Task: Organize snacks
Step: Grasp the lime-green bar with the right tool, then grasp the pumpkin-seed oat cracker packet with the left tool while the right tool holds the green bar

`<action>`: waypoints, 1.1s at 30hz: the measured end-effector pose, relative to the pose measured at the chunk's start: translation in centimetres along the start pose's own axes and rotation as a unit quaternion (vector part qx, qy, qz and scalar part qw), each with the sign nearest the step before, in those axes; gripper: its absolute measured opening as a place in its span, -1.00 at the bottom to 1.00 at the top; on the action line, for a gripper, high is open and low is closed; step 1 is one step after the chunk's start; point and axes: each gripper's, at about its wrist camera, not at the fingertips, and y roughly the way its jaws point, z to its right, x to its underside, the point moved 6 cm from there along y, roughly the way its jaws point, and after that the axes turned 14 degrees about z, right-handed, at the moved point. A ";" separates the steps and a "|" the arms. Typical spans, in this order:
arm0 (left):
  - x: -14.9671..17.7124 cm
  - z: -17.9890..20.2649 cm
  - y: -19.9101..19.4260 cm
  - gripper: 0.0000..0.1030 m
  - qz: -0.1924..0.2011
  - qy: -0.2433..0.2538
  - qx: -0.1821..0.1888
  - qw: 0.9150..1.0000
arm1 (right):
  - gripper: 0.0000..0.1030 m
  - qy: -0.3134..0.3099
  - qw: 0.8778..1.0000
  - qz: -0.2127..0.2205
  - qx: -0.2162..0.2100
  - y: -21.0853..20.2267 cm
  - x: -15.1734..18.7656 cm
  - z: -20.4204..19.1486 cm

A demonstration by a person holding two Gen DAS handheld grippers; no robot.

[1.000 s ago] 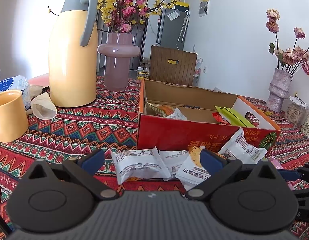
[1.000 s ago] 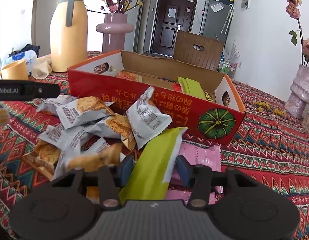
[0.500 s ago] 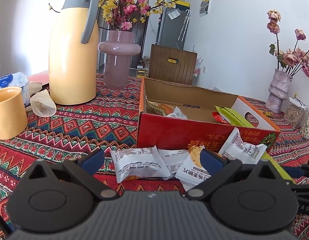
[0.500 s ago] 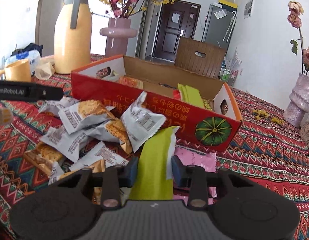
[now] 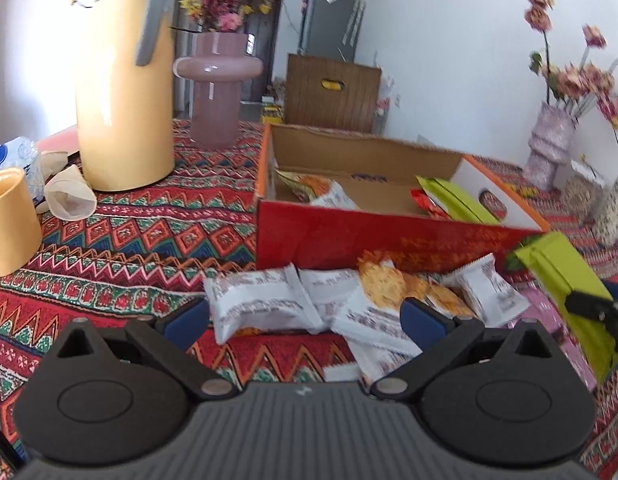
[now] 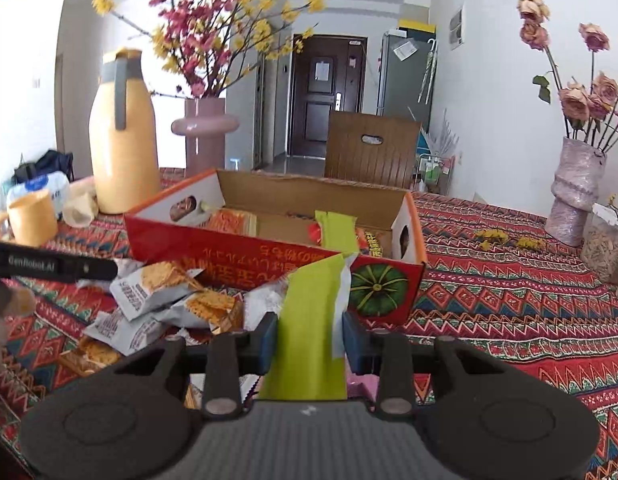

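My right gripper is shut on a long green snack packet, lifted off the cloth in front of the red cardboard box. That packet also shows at the right edge of the left wrist view. The box holds a green packet and some cracker packs. A heap of white and orange cracker packets lies before the box. My left gripper hangs open just short of the heap, with nothing between its fingers. A pink packet lies under the right gripper.
A yellow thermos jug, a pink vase with flowers and a yellow mug stand at the left. Another vase with dried roses and a clear jar stand at the right. A patterned cloth covers the table.
The right gripper's jaws closed on the green packet and raised it from the cloth toward the box. The left gripper barely moved.
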 end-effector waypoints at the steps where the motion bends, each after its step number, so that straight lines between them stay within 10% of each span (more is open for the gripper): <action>1: 0.2 0.4 -0.1 1.00 -0.008 0.005 0.002 1.000 | -0.35 0.003 1.000 0.002 -0.001 -0.1 0.0 0.2; 18: 3.8 4.8 -0.4 0.93 -0.102 0.062 -0.013 0.993 | -0.35 0.061 0.998 0.022 -0.028 -2.2 1.5 2.6; 26: 4.6 4.8 -0.5 0.30 -0.124 0.059 -0.021 0.990 | -0.35 0.075 0.996 0.026 -0.038 -3.2 2.1 3.2; 28: 4.5 4.8 -0.9 -0.11 -0.121 0.059 -0.018 0.991 | -0.35 0.077 0.996 0.027 -0.039 -3.3 2.1 3.2; 33: 4.4 4.0 -1.7 -0.18 -0.113 0.065 -0.036 0.991 | -0.34 0.080 0.995 0.031 -0.043 -3.6 2.0 3.1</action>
